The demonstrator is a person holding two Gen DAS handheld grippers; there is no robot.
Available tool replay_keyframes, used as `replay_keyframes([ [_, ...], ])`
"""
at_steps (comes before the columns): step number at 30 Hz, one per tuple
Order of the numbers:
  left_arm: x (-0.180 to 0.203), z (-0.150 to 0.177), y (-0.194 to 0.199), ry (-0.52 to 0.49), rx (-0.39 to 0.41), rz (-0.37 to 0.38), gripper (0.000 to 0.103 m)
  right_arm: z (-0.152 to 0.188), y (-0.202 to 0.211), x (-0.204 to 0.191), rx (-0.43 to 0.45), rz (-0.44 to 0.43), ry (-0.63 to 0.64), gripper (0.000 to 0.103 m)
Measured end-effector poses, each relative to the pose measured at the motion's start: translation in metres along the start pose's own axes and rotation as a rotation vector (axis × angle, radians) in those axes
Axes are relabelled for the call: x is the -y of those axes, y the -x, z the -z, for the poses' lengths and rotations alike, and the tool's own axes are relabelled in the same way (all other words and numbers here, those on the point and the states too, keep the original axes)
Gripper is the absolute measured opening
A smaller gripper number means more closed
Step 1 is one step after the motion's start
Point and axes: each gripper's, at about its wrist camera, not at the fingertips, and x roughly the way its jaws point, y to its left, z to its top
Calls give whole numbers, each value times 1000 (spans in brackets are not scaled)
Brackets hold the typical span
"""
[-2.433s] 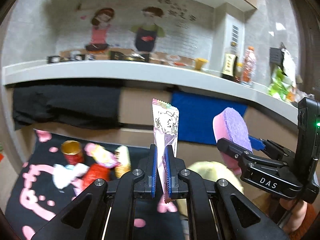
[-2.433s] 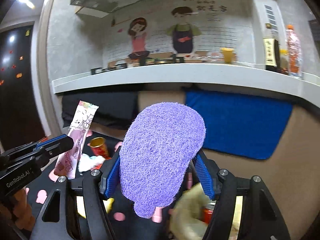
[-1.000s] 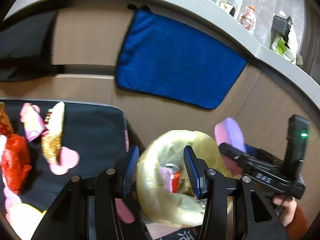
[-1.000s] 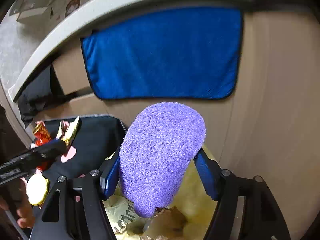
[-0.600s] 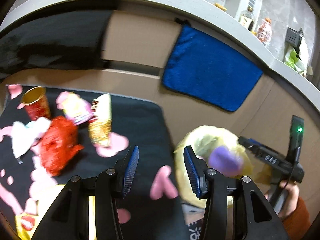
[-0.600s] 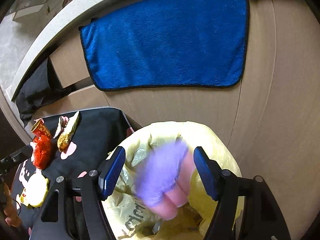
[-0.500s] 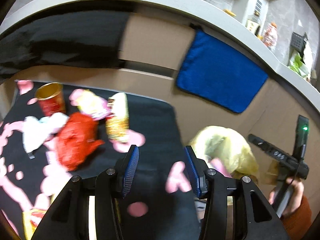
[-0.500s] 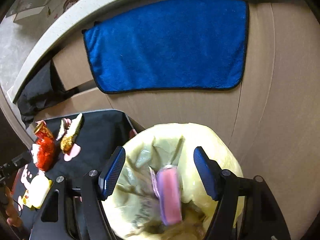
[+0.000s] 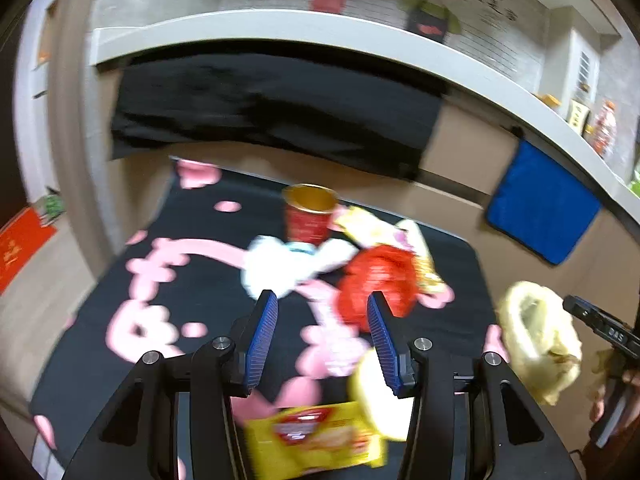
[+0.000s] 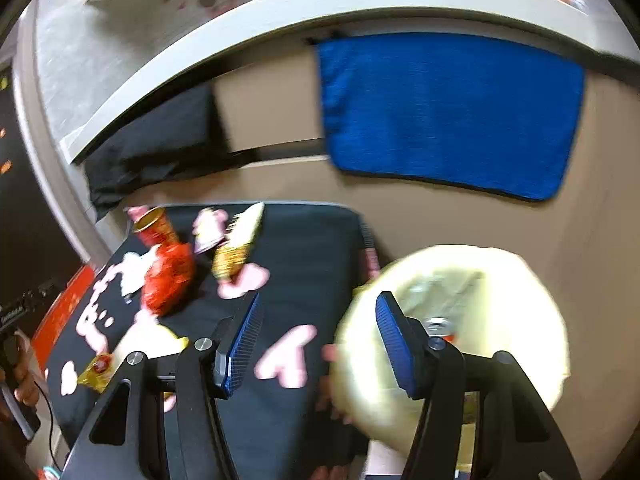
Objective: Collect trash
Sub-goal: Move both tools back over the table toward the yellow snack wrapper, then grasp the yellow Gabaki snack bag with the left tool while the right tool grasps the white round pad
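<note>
Red wrapper (image 9: 376,280) ahead of left tongs (image 9: 322,332).

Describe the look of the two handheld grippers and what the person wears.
Both are black plastic with angular triangular cut-outs, silver bolts and ribbed blue pads: the left gripper and the right gripper. White lettering marks their sides. A thin black cable hangs below one. An orange-brown sleeve covers one wrist.

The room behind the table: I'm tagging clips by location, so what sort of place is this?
Probably a home kitchen or dining corner: a long grey counter with bottles on it, a blue towel hanging beneath, and cartoon cooks on the wall.
</note>
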Motion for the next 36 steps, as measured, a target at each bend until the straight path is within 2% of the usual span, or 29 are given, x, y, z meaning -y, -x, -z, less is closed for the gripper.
replay_keyframes([
  [2,-18,2,6,-8,-11,-33,48,2,-7,-27,-13,-24,40,54],
  [4,-30,6,8,-20,-37,-30,48,4,-15,-52,-32,-53,72,52],
  [6,-38,13,5,-30,-84,23,48,7,-21,-70,-50,-94,97,52],
  [9,-40,32,-8,-51,-177,155,48,15,-34,-104,-98,-146,162,52],
  [12,-36,50,-25,-82,-268,216,48,23,-42,-125,-129,-172,206,52],
  [15,-35,65,-37,-70,-315,176,48,34,-45,-135,-158,-184,236,52],
  [18,-44,75,-41,-11,-333,144,48,46,-48,-140,-192,-216,259,52],
  [23,-59,89,-48,143,-382,138,48,67,-61,-151,-247,-267,308,52],
  [26,-65,97,-53,245,-416,141,46,76,-71,-157,-273,-260,320,52],
  [27,-65,97,-51,265,-397,133,46,77,-73,-157,-278,-263,312,52],
  [31,-54,97,-56,301,-423,172,36,76,-76,-150,-278,-266,285,52],
  [32,-51,97,-59,299,-424,182,30,75,-75,-147,-274,-263,280,52],
  [36,-36,91,-59,263,-388,181,19,72,-74,-141,-265,-265,255,52],
])
